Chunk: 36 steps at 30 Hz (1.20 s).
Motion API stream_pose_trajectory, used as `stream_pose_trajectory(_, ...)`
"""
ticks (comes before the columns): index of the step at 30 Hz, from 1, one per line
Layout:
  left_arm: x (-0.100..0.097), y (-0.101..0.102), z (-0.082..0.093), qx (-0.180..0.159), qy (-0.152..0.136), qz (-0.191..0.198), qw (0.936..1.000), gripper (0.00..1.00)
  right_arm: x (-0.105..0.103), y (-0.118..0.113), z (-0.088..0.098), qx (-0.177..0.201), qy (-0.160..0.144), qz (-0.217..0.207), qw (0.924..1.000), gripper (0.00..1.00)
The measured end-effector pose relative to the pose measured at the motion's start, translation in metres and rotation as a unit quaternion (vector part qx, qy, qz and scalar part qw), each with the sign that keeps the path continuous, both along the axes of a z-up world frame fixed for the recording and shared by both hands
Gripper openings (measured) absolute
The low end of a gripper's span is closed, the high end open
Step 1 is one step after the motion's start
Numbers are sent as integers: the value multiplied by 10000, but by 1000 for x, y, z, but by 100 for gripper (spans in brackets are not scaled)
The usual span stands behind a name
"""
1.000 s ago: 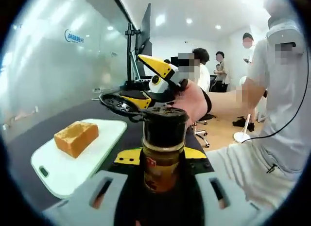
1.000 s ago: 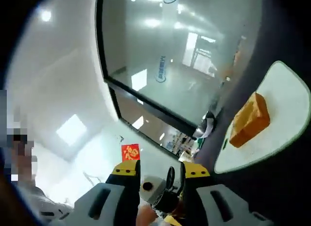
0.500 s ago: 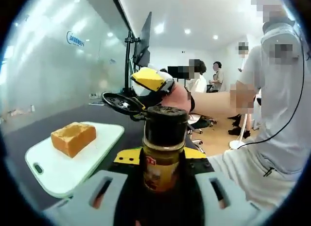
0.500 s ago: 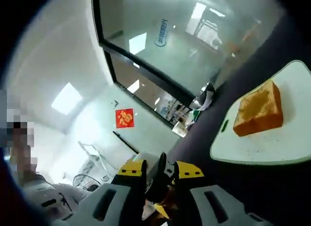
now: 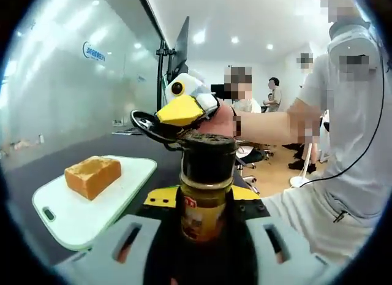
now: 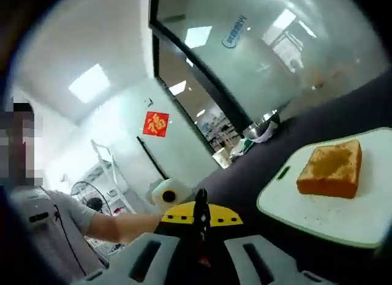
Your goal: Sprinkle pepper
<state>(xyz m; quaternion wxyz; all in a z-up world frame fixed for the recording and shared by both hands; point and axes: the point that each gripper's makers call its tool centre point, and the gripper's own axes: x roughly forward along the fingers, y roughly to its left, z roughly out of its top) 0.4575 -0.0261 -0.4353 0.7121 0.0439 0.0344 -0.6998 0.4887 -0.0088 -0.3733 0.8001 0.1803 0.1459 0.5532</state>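
Since the earlier frame the right tongs (image 5: 160, 122) have rolled over, bringing the black lid (image 5: 150, 124) beside the rim of the pepper jar (image 5: 205, 190). The jar stands upright, clamped between the left tongs (image 5: 202, 227), its perforated top exposed for sprinkling. In the right gripper view the right tongs (image 6: 201, 227) are nearly closed on the thin lid (image 6: 201, 220). The toast (image 5: 93, 175) waits on the white cutting board (image 5: 67, 217) on the dark desk (image 6: 257, 174), near the jar.
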Motion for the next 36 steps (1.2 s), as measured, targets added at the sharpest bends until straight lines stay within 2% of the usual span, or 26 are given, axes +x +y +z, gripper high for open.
stream_pose_trajectory(1, 0, 0, 0, -2, 7, -13, 10000, 19, -2, 1, 1, -43, -143, 26, 9999, 0)
stream_pose_trajectory(3, -1, 0, 0, -5, 23, -10, 10000, 19, -3, 0, 4, -263, -699, -77, 9972, 0)
stream_pose_trajectory(4, -1, 0, 0, -2, 29, -10, 10000, 19, -5, 0, 5, -411, -1053, -114, 9935, 0)
stream_pose_trajectory(6, -1, -1, 0, -5, 46, -4, 10000, 19, -7, 0, 7, -658, -1541, -234, 9856, 0)
stream_pose_trajectory(9, -2, -1, 0, -6, 47, -9, 10000, 19, -13, 1, 11, -1084, -2311, -389, 9661, 0)
stream_pose_trajectory(11, -3, -2, 0, -6, 35, -22, 10000, 19, -15, 2, 14, -1218, -2682, -377, 9549, 0)
stream_pose_trajectory(13, -4, -3, 0, -5, 27, -23, 10000, 19, -9, -2, 14, -1389, -3010, -415, 9425, 0)
stream_pose_trajectory(15, -5, -3, 0, -9, 28, -28, 10000, 19, -11, -2, 15, -1466, -3249, -414, 9334, 0)
stream_pose_trajectory(19, -7, -4, 0, -12, 12, -33, 10000, 19, -15, -3, 17, -1789, -3892, -401, 9027, 0)
stream_pose_trajectory(22, -6, -4, 1, -10, 24, -18, 10000, 19, -16, -2, 19, -1968, -4210, -353, 8848, 0)
stream_pose_trajectory(23, -4, -4, 0, -10, 60, 38, 10000, 19, -21, 0, 17, -2044, -4337, -206, 8773, 0)
stream_pose_trajectory(24, -2, -3, 0, -21, 199, 61, 9998, 19, -23, 2, 13, -2280, -4565, -153, 8599, 0)
stream_pose_trajectory(25, -2, -2, 0, -32, 143, 58, 9999, 18, -22, 1, 15, -2464, -4861, -234, 8381, 0)
stream_pose_trajectory(26, -2, -3, 0, -21, 106, 51, 9999, 18, -24, 3, 15, -2591, -4885, -310, 8326, 0)
stream_pose_trajectory(28, -3, -2, 0, -21, 117, 42, 9999, 19, -29, 5, 14, -2651, -4922, -164, 8290, 0)
stream_pose_trajectory(30, -1, -1, 0, -22, 106, 38, 9999, 19, -34, 5, 9, -2743, -4864, 38, 8295, 1)
stream_pose_trajectory(32, -1, -2, 0, -21, 100, 38, 9999, 19, -37, 3, 5, -2840, -4855, 179, 8266, 2)
stream_pose_trajectory(34, -2, -2, 0, -13, 65, 24, 10000, 19, -51, -1, 3, -2821, -4682, 631, 8350, 4)
stream_pose_trajectory(35, -2, -2, 1, -20, 65, 35, 10000, 19, -56, -4, 1, -2856, -4592, 839, 8370, 9)
stream_pose_trajectory(36, -2, -1, 1, -26, 84, 29, 10000, 19, -57, -9, 7, -2753, -4460, 801, 8479, 16)
